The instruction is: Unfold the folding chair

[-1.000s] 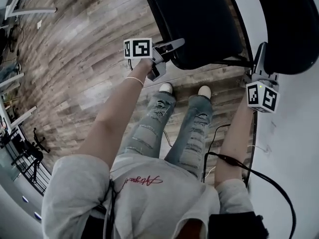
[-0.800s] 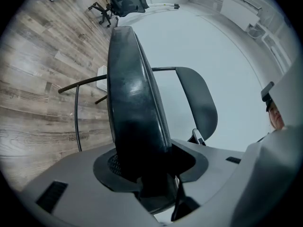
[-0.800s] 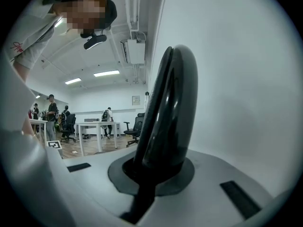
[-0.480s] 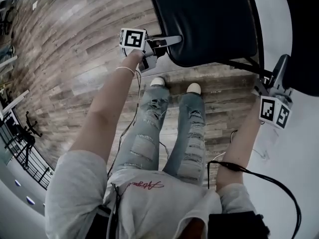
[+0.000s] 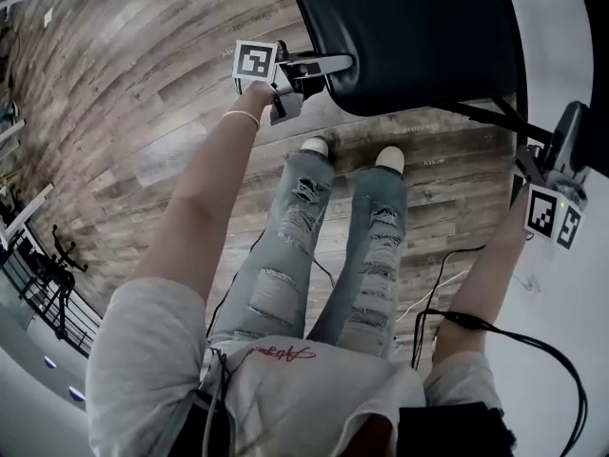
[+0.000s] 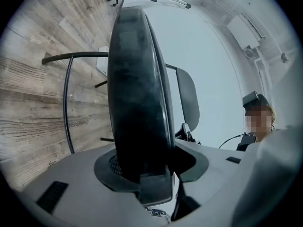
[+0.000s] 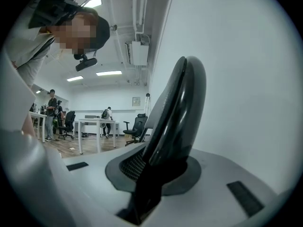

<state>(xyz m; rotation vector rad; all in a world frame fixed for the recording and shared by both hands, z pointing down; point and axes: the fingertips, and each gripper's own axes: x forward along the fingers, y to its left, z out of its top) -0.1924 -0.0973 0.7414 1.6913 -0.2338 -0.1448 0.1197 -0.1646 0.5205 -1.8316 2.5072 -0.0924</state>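
Observation:
The folding chair's black seat (image 5: 409, 36) fills the top of the head view, with a dark frame tube (image 5: 485, 112) under its near edge. My left gripper (image 5: 328, 65) is shut on the seat's left rim. In the left gripper view that rim (image 6: 137, 93) runs up from between the jaws of my left gripper (image 6: 142, 169). The backrest (image 6: 188, 98) stands beyond the seat. My right gripper (image 5: 571, 122) is at the backrest's edge by the white wall. Its jaws have just been opening, and the black backrest edge (image 7: 177, 108) still stands between them at my right gripper (image 7: 161, 169).
The person's shoes (image 5: 317, 147) stand on the wood floor (image 5: 143, 112) just below the seat. A cable (image 5: 447, 284) trails across the floor beside the right leg. A white wall (image 5: 571, 350) is close on the right. Desks and office chairs (image 7: 94, 126) stand far behind.
The seat has swung further towards the person with my left gripper still on its rim. My right gripper has shifted right and lower along the backrest edge.

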